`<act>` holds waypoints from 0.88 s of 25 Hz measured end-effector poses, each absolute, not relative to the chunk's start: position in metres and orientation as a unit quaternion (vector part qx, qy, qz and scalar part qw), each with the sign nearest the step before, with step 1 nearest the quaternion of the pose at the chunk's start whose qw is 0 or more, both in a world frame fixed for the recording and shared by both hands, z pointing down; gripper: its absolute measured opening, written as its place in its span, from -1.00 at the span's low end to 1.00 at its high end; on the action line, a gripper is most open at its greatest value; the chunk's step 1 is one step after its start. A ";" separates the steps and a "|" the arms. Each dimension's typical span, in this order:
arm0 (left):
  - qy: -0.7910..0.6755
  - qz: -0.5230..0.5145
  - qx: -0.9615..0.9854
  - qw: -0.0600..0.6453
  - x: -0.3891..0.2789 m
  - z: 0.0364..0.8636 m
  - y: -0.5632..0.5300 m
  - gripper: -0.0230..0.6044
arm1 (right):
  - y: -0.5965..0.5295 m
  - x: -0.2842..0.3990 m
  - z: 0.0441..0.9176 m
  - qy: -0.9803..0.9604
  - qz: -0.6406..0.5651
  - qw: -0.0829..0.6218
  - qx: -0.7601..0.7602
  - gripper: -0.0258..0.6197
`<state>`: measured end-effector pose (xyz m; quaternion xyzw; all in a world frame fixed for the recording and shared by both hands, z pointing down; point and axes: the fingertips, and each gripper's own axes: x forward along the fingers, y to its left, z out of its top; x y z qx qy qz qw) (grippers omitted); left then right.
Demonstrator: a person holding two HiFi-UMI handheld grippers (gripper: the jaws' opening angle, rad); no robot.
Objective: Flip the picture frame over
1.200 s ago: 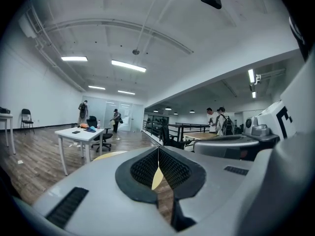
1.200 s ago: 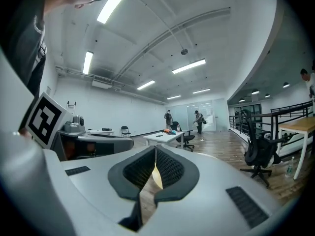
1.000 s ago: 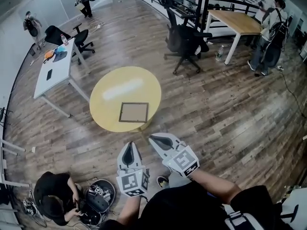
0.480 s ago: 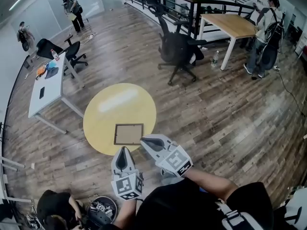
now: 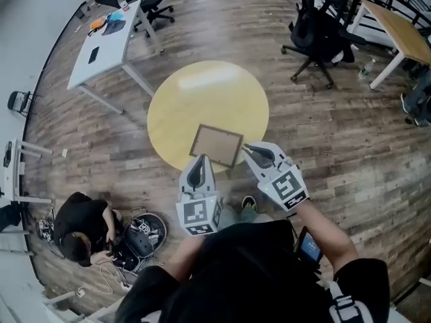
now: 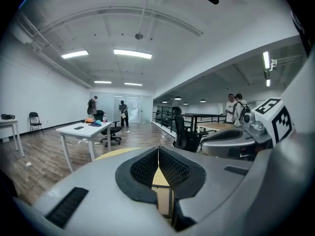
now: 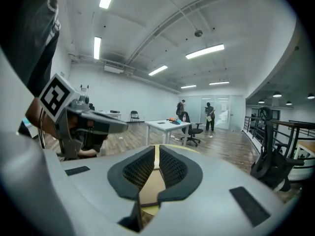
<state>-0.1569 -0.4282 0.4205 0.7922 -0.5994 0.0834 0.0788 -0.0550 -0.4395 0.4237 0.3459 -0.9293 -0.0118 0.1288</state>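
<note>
The picture frame (image 5: 216, 145) lies flat near the front edge of the round yellow table (image 5: 202, 93), its brown panel facing up inside a dark rim. My left gripper (image 5: 199, 160) is shut and empty, its tip just short of the frame's near left corner. My right gripper (image 5: 248, 149) is also shut and empty, its tip beside the frame's right corner. In the left gripper view the left gripper (image 6: 158, 149) has its pads together. In the right gripper view the right gripper (image 7: 157, 147) is the same, with the frame (image 7: 151, 190) showing low in the gap behind the pads.
A white desk (image 5: 111, 42) with small items stands at the far left, and a black office chair (image 5: 316, 36) at the far right. A wooden table (image 5: 403, 36) is beyond it. A person (image 5: 81, 231) crouches over gear (image 5: 139, 237) on the floor at lower left.
Both grippers have moved forward and a little down, from over the floor to the table's front edge by the frame. They stay shut throughout.
</note>
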 end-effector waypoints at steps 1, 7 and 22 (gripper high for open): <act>-0.605 0.088 0.787 0.087 -0.163 0.429 -0.429 -0.85 | -0.443 -0.058 0.439 -0.930 -0.012 0.146 0.337 -0.85; -0.617 0.126 0.767 0.125 -0.185 0.478 -0.440 -0.85 | -0.454 -0.082 0.538 -0.937 0.010 0.240 0.252 -0.85; -0.628 0.170 0.741 0.164 -0.213 0.568 -0.455 -0.85 | -0.446 -0.124 0.679 -0.919 -0.058 0.379 0.088 -0.16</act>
